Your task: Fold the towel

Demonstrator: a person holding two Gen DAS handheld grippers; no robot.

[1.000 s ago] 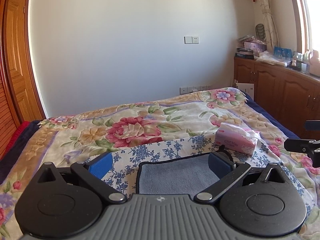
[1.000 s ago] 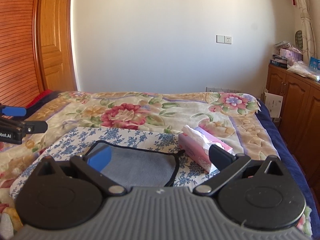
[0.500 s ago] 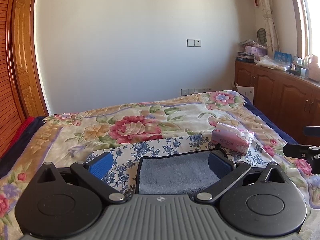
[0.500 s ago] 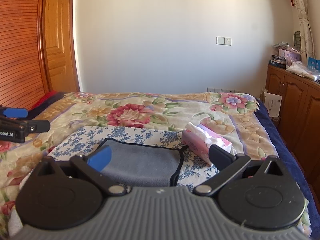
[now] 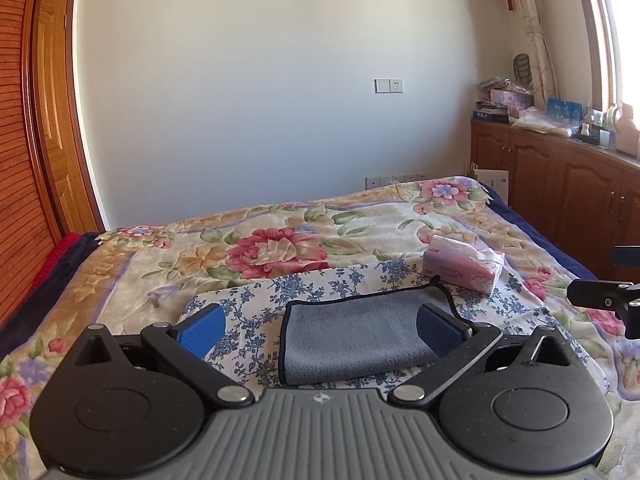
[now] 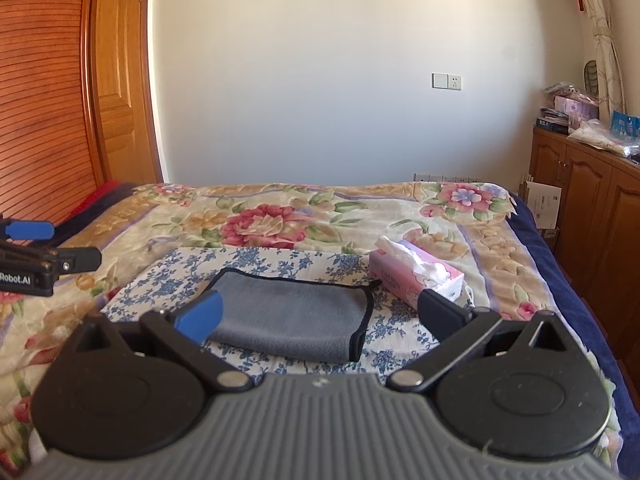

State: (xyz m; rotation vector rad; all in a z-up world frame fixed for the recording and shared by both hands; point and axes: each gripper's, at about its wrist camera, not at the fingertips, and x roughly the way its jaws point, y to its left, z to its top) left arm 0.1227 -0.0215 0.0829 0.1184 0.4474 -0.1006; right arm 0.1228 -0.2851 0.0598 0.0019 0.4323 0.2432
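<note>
Step in hand, by judgement: end of a fold, or a pause before another. Grey microfibre towel with black edging point(image 5: 360, 336) lying flat in a compact rectangle, apparently already doubled, on the blue-and-white floral cloth point(image 5: 256, 312) spread over the flowered bedspread point(image 5: 280, 240). Pink soft-pack tissue packet point(image 6: 416, 276) just beside the towel's far right corner; contact not determinable.

Left gripper point(image 5: 320, 326): jaws wide apart, nothing held, raised above the near edge of the towel and pointed across the bed toward the wall. Right gripper point(image 6: 320, 312): jaws likewise wide apart and empty, at about the same height, aimed over the towel from the right side. No contact with the towel by either tool.

Next move, if a further fold is required: lower both grippers to one short edge, pinch a corner each, lift and carry over to the opposite edge. Otherwise: withdraw. Avoid snagging the floral cloth underneath when pinching.
</note>
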